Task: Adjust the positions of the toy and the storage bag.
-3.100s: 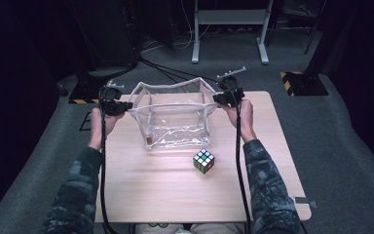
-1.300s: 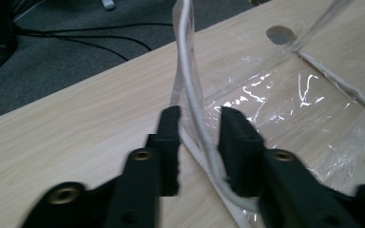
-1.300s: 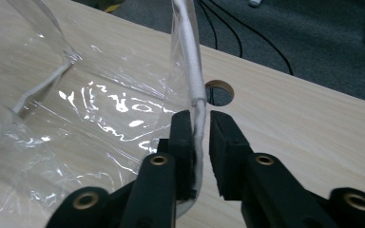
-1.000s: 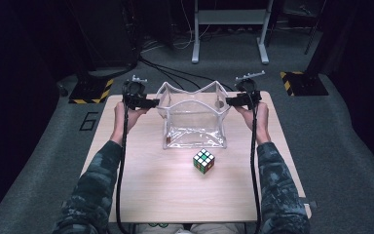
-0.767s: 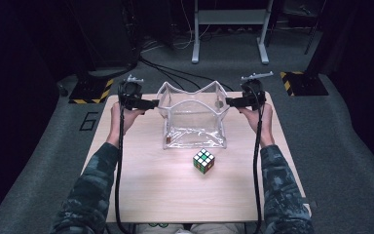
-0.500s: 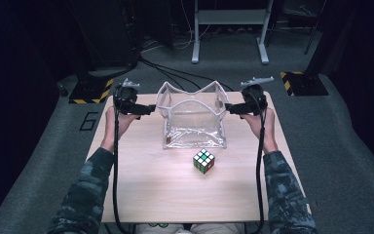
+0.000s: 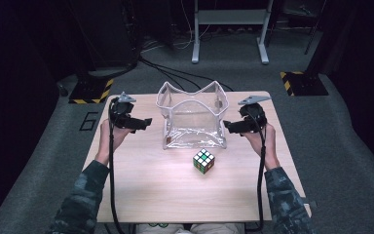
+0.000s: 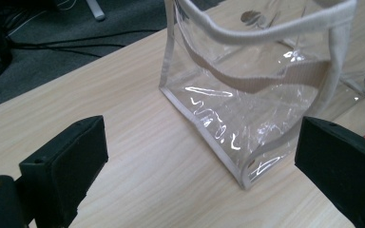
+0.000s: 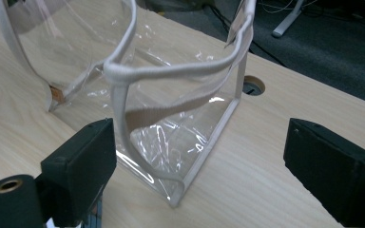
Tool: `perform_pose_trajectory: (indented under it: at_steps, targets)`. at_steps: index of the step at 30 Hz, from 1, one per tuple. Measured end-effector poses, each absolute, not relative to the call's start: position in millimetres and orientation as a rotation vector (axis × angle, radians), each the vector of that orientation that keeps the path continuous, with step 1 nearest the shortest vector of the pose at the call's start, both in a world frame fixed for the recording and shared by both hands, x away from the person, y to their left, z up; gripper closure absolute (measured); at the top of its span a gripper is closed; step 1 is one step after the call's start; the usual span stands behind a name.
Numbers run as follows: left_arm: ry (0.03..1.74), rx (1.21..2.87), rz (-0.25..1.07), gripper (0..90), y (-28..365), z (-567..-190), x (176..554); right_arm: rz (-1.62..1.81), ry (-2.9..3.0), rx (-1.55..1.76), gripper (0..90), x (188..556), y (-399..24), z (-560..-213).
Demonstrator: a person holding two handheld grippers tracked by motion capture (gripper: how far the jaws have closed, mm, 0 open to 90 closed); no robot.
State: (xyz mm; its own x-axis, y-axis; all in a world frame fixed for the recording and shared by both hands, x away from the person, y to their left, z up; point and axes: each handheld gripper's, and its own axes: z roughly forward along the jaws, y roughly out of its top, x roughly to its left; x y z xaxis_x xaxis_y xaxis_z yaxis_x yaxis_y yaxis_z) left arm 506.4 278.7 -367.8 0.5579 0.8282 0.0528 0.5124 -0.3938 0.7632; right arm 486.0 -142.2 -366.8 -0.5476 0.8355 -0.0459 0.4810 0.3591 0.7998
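A clear plastic bag [image 7: 193, 117] with white trim stands upright and open-topped on the wooden table [image 7: 141, 180]. The same bag [image 8: 252, 90] fills the upper part of the left gripper view, and the bag [image 9: 171, 109] stands between the jaws in the right gripper view. A colourful puzzle cube [image 7: 204, 161] sits just in front of the bag. My left gripper [image 7: 143, 122] is open to the bag's left, apart from it. My right gripper [image 7: 228, 127] is open at the bag's right side, holding nothing.
A round cable hole [image 9: 253, 86] sits in the table behind the bag. Beyond the table lie grey carpet, black cables [image 7: 175, 73], a metal stand [image 7: 229, 29] and yellow-black floor markers [image 7: 299, 83].
Both grippers have let go of the bag's top edges, opened and drawn outward and toward me. The bag has narrowed and now stands on its own.
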Motion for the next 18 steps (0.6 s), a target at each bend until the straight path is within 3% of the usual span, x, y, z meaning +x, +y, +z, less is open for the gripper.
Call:
perform_pose_trajectory:
  at_steps: [18]
  targets:
    - [1.079, 2.113, 0.447, 0.1, 296.7, -437.2, 480.7, 1.038, 2.178, 1.212, 6.8, 446.2, -160.4, -428.5]
